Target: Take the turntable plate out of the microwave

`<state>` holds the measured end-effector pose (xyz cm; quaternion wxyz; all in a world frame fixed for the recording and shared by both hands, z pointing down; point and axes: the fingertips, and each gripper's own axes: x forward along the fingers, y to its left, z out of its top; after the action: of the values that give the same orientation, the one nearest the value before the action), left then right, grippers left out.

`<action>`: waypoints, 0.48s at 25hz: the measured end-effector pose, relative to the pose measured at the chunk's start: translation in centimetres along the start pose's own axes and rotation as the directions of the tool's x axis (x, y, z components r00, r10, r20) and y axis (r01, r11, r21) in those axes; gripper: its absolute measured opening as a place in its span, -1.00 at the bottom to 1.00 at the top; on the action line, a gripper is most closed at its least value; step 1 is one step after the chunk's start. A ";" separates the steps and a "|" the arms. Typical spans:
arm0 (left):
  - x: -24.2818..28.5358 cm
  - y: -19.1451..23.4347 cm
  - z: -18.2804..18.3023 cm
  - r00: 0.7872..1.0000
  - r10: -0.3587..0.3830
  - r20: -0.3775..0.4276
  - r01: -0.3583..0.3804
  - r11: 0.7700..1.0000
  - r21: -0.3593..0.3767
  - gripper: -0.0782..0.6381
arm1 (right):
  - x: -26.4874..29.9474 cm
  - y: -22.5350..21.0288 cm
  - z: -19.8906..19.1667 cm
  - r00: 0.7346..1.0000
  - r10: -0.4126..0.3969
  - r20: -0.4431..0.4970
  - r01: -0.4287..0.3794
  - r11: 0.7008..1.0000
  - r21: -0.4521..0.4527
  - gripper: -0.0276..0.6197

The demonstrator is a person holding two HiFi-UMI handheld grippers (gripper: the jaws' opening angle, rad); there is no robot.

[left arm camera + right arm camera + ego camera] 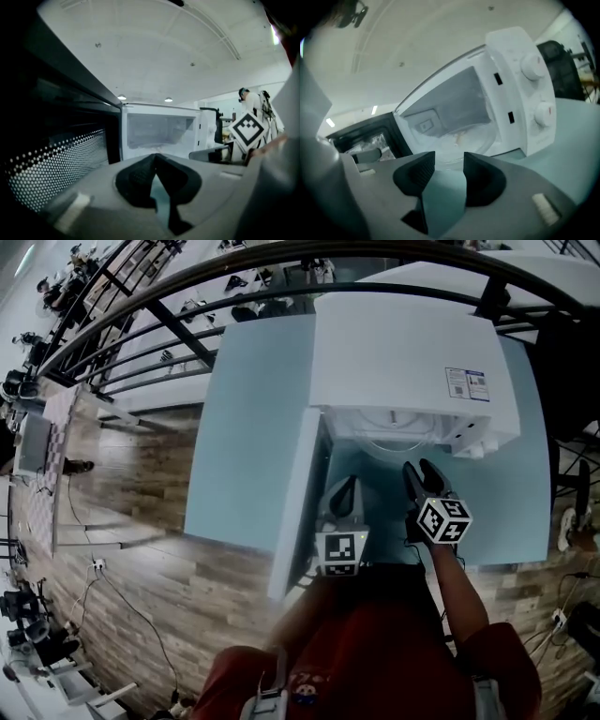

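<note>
A white microwave (403,343) stands on a light blue table (244,427) with its door (298,502) swung out to the left. The glass turntable plate (464,140) lies flat on the cavity floor, and its front rim (392,439) shows from above. My right gripper (419,470) hovers just in front of the opening, tilted, its jaws open (449,161) with only air between them. My left gripper (349,486) sits beside the door's inner face, its tips together (154,157) and holding nothing. The mesh door window (56,168) fills the left of the left gripper view.
Two control knobs (533,65) sit on the microwave's right panel. The table's front edge (412,563) runs just under both grippers. Dark railings (141,315) and wood flooring (141,549) lie to the left. A person (251,101) stands far off in the room.
</note>
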<state>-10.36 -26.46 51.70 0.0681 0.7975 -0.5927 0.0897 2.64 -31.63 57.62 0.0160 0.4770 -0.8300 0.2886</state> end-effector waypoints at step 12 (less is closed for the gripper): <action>-0.1 0.4 0.6 1.000 0.000 -0.029 0.000 1.000 0.021 -0.78 | 1.6 -3.3 0.2 0.994 0.036 0.100 -0.088 0.806 0.585 -0.27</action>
<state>-10.76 -26.59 51.10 0.0680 0.7968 -0.5907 0.1074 4.45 -34.19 59.43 -0.1768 0.4428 -0.7149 0.5114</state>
